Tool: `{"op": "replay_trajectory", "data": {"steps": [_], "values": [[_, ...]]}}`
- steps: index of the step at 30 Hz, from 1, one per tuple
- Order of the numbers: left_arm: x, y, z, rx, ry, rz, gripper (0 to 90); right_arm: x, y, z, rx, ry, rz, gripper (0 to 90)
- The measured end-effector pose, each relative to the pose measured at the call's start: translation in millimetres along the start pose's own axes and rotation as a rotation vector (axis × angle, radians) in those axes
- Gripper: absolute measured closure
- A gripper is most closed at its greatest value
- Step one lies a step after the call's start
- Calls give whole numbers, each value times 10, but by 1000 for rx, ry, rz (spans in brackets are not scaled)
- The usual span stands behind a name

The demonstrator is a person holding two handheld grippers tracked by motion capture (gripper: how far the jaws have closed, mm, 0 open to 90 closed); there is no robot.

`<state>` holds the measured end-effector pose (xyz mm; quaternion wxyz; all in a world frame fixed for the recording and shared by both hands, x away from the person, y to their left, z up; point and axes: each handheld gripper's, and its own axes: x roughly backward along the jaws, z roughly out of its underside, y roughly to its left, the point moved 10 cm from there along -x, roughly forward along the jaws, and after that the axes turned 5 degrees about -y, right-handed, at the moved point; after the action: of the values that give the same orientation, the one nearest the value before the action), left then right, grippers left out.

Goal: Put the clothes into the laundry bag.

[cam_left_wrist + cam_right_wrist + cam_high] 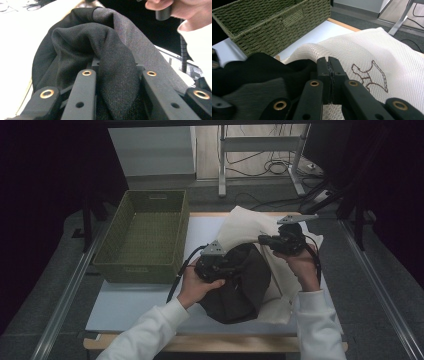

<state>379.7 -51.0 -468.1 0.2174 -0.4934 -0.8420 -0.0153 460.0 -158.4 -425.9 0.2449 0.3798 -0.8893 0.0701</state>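
We start at the left gripper [223, 265]: in the left gripper view its two black jaws stand partly apart with a thick fold of dark grey-black woven fabric [110, 62] bunched between them, so we read it as clamped on that cloth. The fold rises from between the jaws and arches up and away from them. In the high view the same garment [245, 287] hangs and pools below and just right of this gripper as a rounded heap, its long axis running roughly from the gripper toward the near table edge.

Across from it, the right gripper [272, 241] has its jaws pressed together, as the right gripper view shows, with the edge of a cream mesh laundry bag [372, 57] pinched between the tips. The bag spreads beyond and to the right of these jaws and bears a brown stitched outline. To the jaws' left, the dark garment lies just beside the bag's raised lip, touching it. In the high view the bag [245, 225] stretches from behind the two grippers down past the garment's right side toward the near edge.

Farther out, left of the left gripper, an olive-green woven rectangular basket [145, 235] sits on the white tabletop [135, 305], well apart from the garment. The person's white sleeves [150, 335] enter from the near side.
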Motion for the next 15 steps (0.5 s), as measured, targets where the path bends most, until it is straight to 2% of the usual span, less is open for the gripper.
{"op": "replay_trajectory", "data": {"steps": [3,8,15], "values": [[-49,31,43,-17,21,-20,744,10,15,-12,-3,-6,-8,890],[-130,122,80,17,25,-29,742,35,36,-36,4,-15,-15,890],[-218,242,81,36,18,-57,738,25,43,-32,6,-12,-16,890]]}}
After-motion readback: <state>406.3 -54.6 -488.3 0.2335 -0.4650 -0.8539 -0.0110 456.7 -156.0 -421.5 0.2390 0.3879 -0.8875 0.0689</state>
